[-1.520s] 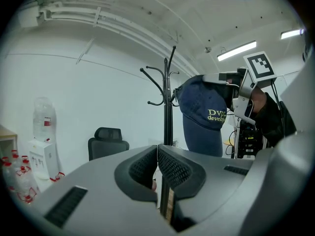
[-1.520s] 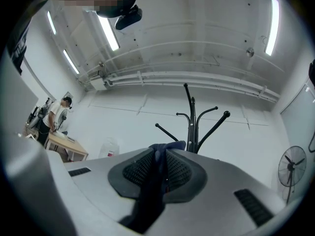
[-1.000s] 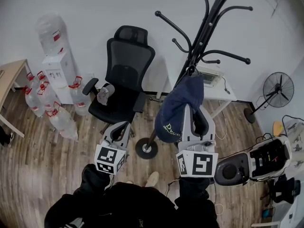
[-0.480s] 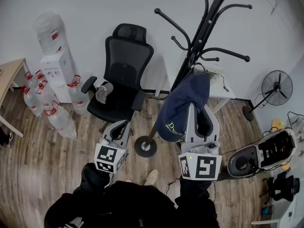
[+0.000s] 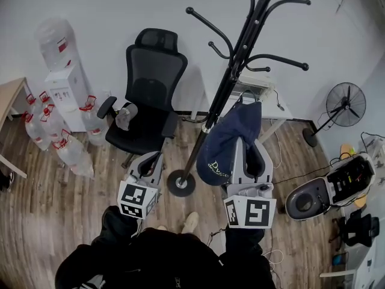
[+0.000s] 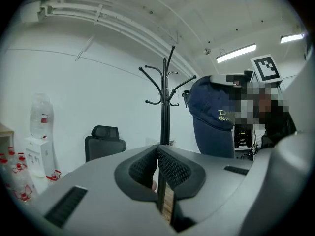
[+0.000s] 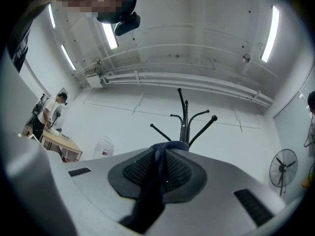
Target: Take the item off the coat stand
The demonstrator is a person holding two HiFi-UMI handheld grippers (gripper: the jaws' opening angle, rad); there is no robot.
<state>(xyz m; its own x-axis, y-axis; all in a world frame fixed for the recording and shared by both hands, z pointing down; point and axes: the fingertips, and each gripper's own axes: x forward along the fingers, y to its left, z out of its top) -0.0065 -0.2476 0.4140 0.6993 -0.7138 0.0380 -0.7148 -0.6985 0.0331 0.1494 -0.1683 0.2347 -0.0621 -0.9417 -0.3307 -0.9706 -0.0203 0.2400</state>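
Note:
A navy cap (image 5: 227,142) with pale lettering hangs from my right gripper (image 5: 245,139), which is shut on its fabric; the dark cloth (image 7: 158,176) runs between the ribbed pads. The cap is just to the right of the black coat stand (image 5: 236,65) and clear of its hooks. That stand (image 7: 184,119) rises straight ahead of the right gripper. My left gripper (image 5: 156,158) is held lower left of the stand's round base (image 5: 180,183), shut with nothing in it (image 6: 157,157). From the left gripper view the cap (image 6: 213,117) shows to the right of the stand (image 6: 165,102).
A black office chair (image 5: 147,98) stands left of the coat stand. A water dispenser (image 5: 62,80) and several water bottles (image 5: 65,144) line the left wall. A white table (image 5: 269,106), a fan (image 5: 344,105) and a floor machine (image 5: 328,188) are on the right. A person (image 7: 49,113) stands at a far desk.
The right gripper has drawn the cap a little back and down from the stand's hook, so it now hangs free beside the pole. The left gripper has stayed put.

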